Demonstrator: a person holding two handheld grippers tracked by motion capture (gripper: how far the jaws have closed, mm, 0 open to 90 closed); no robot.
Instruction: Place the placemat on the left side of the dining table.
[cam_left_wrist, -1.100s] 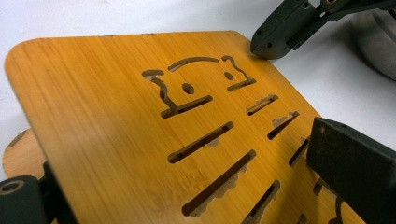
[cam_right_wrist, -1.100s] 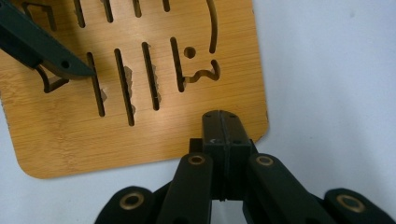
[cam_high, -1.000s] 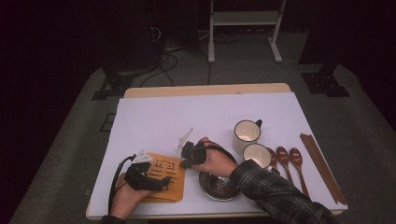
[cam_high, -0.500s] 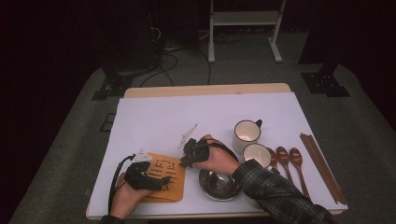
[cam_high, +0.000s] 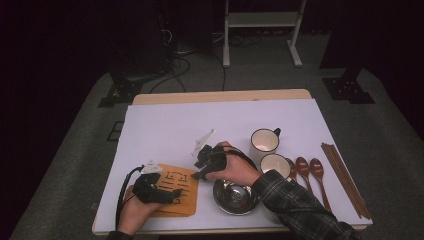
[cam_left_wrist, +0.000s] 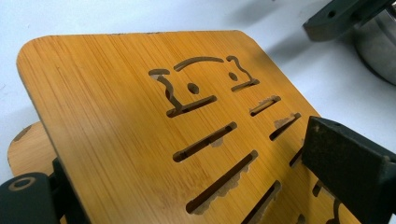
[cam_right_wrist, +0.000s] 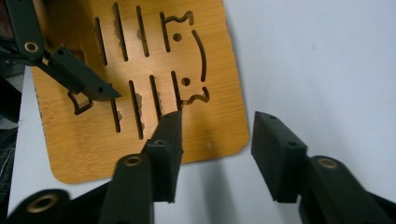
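Since the earlier frame, right gripper (cam_high: 204, 162) jaws have just been opening, empty, above the wooden board's (cam_high: 176, 192) right edge, lower centre. Left gripper (cam_high: 165, 192), lower left, grips the board's raised edge, hand flat.

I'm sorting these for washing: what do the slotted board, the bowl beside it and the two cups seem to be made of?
The slotted board looks like bamboo or light wood: fine straight grain, honey colour, matte, with cut-through slots. The bowl looks like polished metal, likely steel, grey and reflective. The two cups look like glazed ceramic, cream and smooth with a darker rim; that is less certain from afar.
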